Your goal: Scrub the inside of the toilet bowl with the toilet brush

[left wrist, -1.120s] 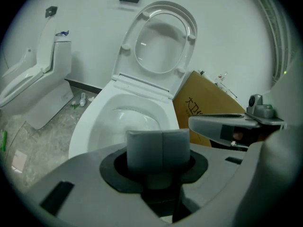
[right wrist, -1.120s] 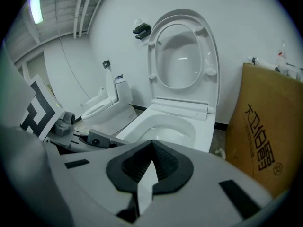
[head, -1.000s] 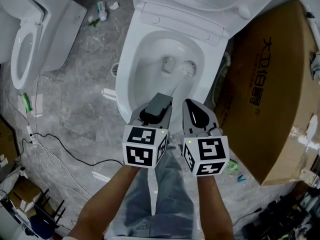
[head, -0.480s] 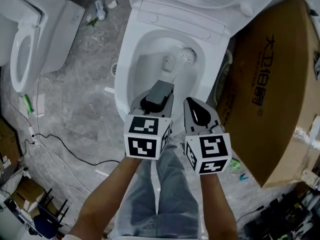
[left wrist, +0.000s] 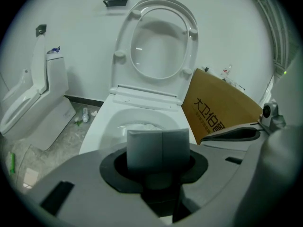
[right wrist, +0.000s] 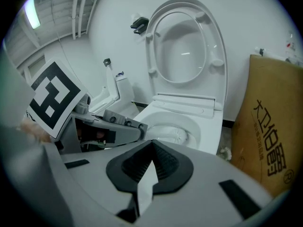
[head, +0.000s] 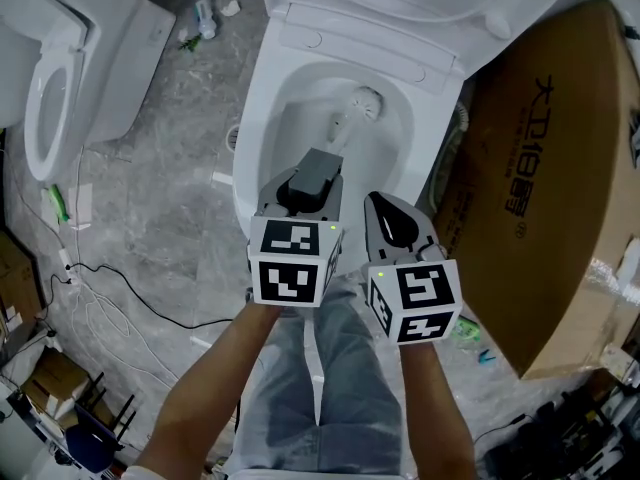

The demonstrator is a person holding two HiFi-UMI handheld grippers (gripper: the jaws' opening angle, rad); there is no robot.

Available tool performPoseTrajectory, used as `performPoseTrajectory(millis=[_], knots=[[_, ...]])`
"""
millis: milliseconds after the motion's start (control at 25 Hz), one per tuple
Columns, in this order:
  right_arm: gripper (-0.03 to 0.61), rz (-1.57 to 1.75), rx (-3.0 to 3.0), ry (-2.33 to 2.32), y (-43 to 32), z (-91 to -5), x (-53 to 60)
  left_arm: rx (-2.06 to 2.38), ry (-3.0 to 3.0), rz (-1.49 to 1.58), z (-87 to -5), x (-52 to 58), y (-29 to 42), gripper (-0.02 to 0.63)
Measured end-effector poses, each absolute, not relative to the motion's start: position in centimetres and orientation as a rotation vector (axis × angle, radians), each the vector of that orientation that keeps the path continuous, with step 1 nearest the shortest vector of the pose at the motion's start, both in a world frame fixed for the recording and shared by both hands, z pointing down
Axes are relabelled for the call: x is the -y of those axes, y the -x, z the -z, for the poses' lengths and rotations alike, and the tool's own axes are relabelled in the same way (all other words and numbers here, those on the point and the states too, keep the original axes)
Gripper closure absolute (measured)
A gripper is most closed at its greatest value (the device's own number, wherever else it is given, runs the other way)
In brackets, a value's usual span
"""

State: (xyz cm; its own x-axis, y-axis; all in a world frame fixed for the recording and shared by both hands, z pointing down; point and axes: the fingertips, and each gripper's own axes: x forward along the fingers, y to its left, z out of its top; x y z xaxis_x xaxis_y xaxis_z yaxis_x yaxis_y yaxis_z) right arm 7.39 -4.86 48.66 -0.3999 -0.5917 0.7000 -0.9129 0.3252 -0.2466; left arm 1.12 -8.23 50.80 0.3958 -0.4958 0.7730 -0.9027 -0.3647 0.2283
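Observation:
The white toilet bowl lies open below me with its seat and lid raised. The white toilet brush head rests against the inner back wall of the bowl, right of the drain. Its pale handle slants down into my left gripper, which is shut on it over the bowl's front rim. The left gripper view shows the brush head just past the closed jaws. My right gripper hangs beside it to the right, shut and holding nothing. The right gripper view shows the brush head in the bowl.
A large brown cardboard box stands tight against the toilet's right side. A second white toilet stands at the left. Cables and a small bottle lie on the grey floor. The person's jeans-clad legs are below the grippers.
The brush head has slid from the bowl's middle right up to its back wall. The left gripper has moved slightly forward with it. The right gripper has barely moved.

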Motion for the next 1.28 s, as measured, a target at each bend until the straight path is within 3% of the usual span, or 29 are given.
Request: performPoseTrajectory(millis=[1280], knots=[[0.577, -0.87, 2.118, -1.257, -4.0, -46.1, 4.0, 1.35, -1.829, -1.021, -48.7, 6.1, 7.7, 0.457]])
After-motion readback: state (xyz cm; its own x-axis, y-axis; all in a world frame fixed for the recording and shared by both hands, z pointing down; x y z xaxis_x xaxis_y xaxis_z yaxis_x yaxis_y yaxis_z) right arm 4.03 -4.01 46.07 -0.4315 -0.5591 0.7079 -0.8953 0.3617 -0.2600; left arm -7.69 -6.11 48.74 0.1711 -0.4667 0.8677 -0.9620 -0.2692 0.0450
